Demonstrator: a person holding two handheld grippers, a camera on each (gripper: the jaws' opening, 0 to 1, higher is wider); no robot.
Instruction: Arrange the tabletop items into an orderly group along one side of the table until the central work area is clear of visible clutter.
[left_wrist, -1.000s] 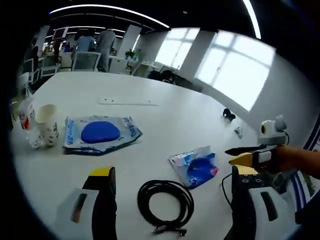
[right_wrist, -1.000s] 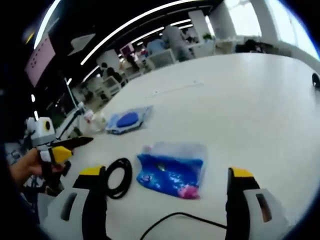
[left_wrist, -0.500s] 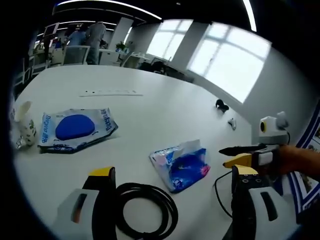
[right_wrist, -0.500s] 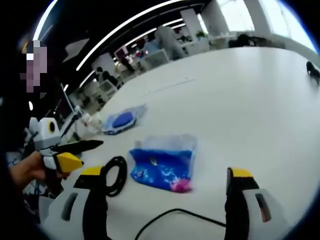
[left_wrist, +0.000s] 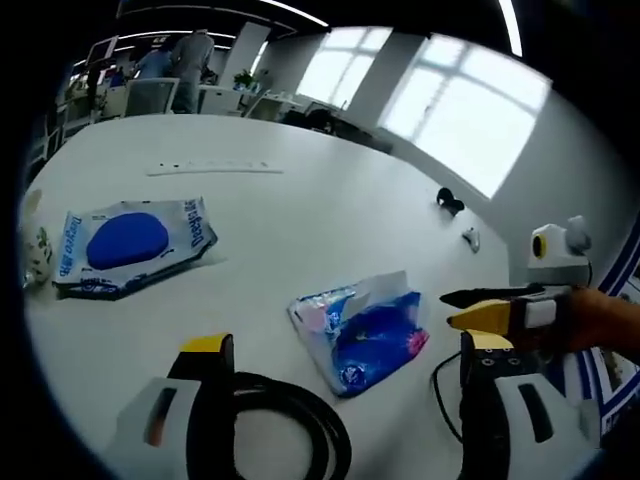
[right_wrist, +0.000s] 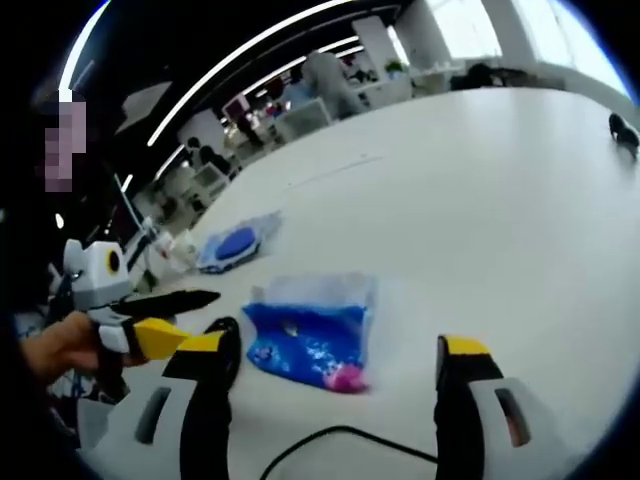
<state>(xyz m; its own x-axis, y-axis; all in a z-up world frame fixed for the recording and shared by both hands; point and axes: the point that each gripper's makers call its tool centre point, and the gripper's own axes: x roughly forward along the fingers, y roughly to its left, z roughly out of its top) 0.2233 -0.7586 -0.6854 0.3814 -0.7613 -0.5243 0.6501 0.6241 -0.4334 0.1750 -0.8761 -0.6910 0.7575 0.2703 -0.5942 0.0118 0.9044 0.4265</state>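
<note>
A crumpled blue plastic bag (left_wrist: 362, 330) lies on the white table (left_wrist: 300, 220), just beyond my left gripper (left_wrist: 345, 347), which is open and holds nothing. A coiled black cable (left_wrist: 295, 425) lies between its jaws at the bottom. A flat wipes pack with a blue oval (left_wrist: 130, 240) sits further left. My right gripper (left_wrist: 490, 305) reaches in from the right, open. In the right gripper view, my right gripper (right_wrist: 335, 348) stands open in front of the bag (right_wrist: 305, 335), with the coil (right_wrist: 224, 345) behind its left jaw and the left gripper (right_wrist: 160, 318) at the left.
A paper cup (left_wrist: 35, 250) stands at the left edge. A thin black cord (left_wrist: 442, 385) runs by the right jaw. A small black object (left_wrist: 450, 203) and a small white one (left_wrist: 470, 238) lie far right. A pale strip (left_wrist: 205, 168) lies far back. People and chairs stand beyond the table.
Both views have shifted as the hands moved in toward the blue bag; the coil now sits lower in the left view. The items on the table have not moved.
</note>
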